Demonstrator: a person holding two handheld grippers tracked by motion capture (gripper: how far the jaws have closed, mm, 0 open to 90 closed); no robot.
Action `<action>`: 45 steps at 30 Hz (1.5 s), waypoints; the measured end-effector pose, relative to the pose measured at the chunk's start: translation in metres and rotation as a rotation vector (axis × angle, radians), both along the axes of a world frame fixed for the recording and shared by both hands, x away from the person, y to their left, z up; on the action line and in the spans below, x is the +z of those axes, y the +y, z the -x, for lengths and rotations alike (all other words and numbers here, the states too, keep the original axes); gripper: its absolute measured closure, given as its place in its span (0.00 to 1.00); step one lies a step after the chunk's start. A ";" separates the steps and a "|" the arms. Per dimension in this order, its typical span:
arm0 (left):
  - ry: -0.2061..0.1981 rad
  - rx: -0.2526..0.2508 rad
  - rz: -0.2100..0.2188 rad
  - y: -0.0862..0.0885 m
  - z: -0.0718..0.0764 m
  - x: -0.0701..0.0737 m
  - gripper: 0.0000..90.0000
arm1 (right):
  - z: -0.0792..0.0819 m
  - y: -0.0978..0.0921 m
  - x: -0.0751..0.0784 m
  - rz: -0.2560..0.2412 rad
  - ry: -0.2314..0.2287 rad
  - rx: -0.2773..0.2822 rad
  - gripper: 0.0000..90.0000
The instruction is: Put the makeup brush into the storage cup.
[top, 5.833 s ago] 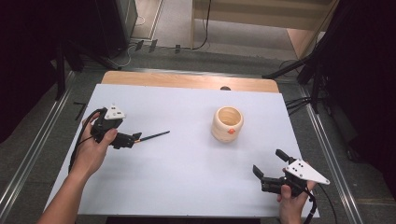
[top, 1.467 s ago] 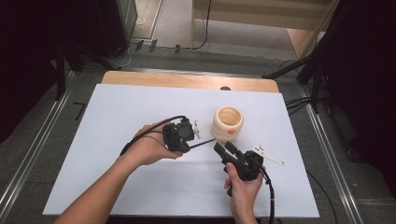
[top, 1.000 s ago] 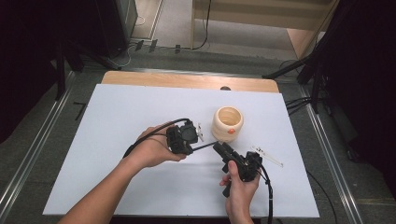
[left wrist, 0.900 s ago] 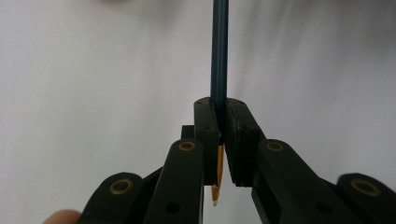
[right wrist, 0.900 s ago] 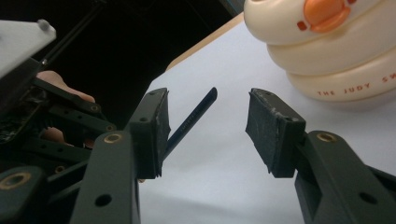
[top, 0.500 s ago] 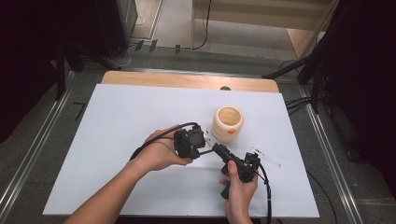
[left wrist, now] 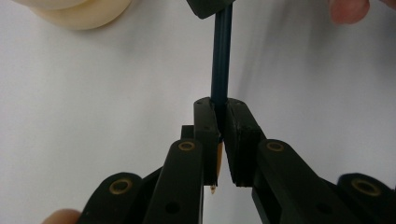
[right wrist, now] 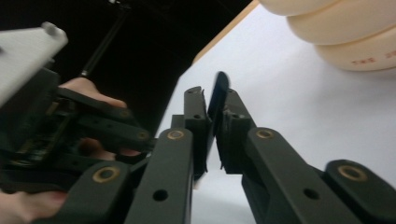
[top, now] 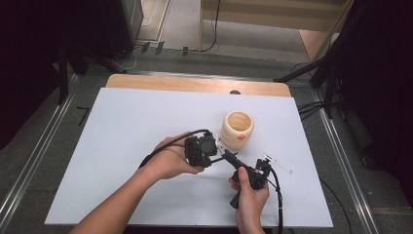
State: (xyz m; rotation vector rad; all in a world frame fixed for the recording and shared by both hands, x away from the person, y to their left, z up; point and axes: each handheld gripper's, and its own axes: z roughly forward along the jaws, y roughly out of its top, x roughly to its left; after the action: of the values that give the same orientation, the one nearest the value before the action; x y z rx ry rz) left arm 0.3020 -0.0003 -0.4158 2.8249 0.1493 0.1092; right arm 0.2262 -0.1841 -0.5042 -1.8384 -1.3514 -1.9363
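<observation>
A dark blue pencil [top: 229, 158] hangs just above the white table [top: 122, 126], held at both ends. My left gripper [top: 223, 154] is shut on one end; in the left gripper view its jaws [left wrist: 220, 109] pinch the pencil [left wrist: 219, 56], whose sharpened tip pokes out behind them. My right gripper [top: 235, 162] is shut on the other end, and its jaws [right wrist: 212, 100] clamp the pencil [right wrist: 218, 88] in the right gripper view. A cream wooden pot [top: 237, 129] with an orange spot stands upright just behind both grippers, also visible as a pot [left wrist: 79, 11] and a pot [right wrist: 345, 32].
A wooden strip [top: 195, 83] borders the table's far edge, with a small black knob [top: 235, 92] on it. Metal rails [top: 29, 165] run along both sides. Cables trail from both grippers over the table's near part.
The left gripper has carried the pencil from the table's left to the middle. The right gripper has come in from the right, and its jaws now grip the pencil's free end.
</observation>
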 end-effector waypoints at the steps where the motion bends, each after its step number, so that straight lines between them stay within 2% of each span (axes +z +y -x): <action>1: -0.004 -0.002 0.003 0.000 0.000 0.000 0.94 | 0.000 0.000 0.000 0.002 0.000 -0.003 0.96; 5: 0.000 0.001 0.063 0.003 0.000 0.001 0.93 | 0.001 -0.003 0.002 -0.016 -0.005 -0.006 0.96; 11: 0.003 0.005 0.113 0.010 -0.001 0.000 0.77 | 0.002 -0.010 0.006 -0.057 -0.022 -0.034 0.96; 15: 0.002 0.016 0.150 0.017 -0.001 -0.003 0.70 | 0.003 -0.017 0.006 -0.085 -0.018 -0.050 0.96; 21: -0.010 0.015 0.222 0.030 -0.002 -0.006 0.68 | 0.003 -0.026 0.007 -0.131 -0.015 -0.060 0.96; 24: -0.026 0.023 0.248 0.033 -0.002 -0.008 0.69 | 0.004 -0.028 0.008 -0.147 -0.013 -0.062 0.96; 28: -0.029 0.011 0.311 0.036 -0.001 -0.007 0.75 | 0.004 -0.028 0.008 -0.157 -0.014 -0.062 0.96; 33: -0.060 -0.004 0.333 0.033 0.003 -0.007 0.80 | 0.005 -0.028 0.009 -0.172 -0.011 -0.058 0.96; 36: -0.067 -0.015 0.353 0.032 0.004 -0.008 0.88 | 0.005 -0.029 0.009 -0.175 -0.010 -0.055 0.96; 38: -0.063 -0.027 0.355 0.032 0.004 -0.008 0.94 | 0.005 -0.030 0.009 -0.174 -0.009 -0.057 0.96; 42: -0.056 -0.039 0.343 0.031 0.004 -0.009 0.95 | 0.004 -0.030 0.008 -0.170 -0.013 -0.049 0.95; 44: -0.045 -0.036 0.334 0.031 0.003 -0.009 0.95 | 0.003 -0.030 0.007 -0.135 -0.034 -0.055 0.91; 45: -0.042 -0.034 0.330 0.031 0.003 -0.009 0.95 | 0.003 -0.030 0.007 -0.097 -0.052 -0.085 0.83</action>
State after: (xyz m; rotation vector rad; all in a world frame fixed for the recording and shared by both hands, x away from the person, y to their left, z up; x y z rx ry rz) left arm 0.2994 0.0308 -0.4248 2.4930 0.0998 0.1233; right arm 0.2229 -0.2140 -0.4974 -1.8403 -1.1895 -2.0660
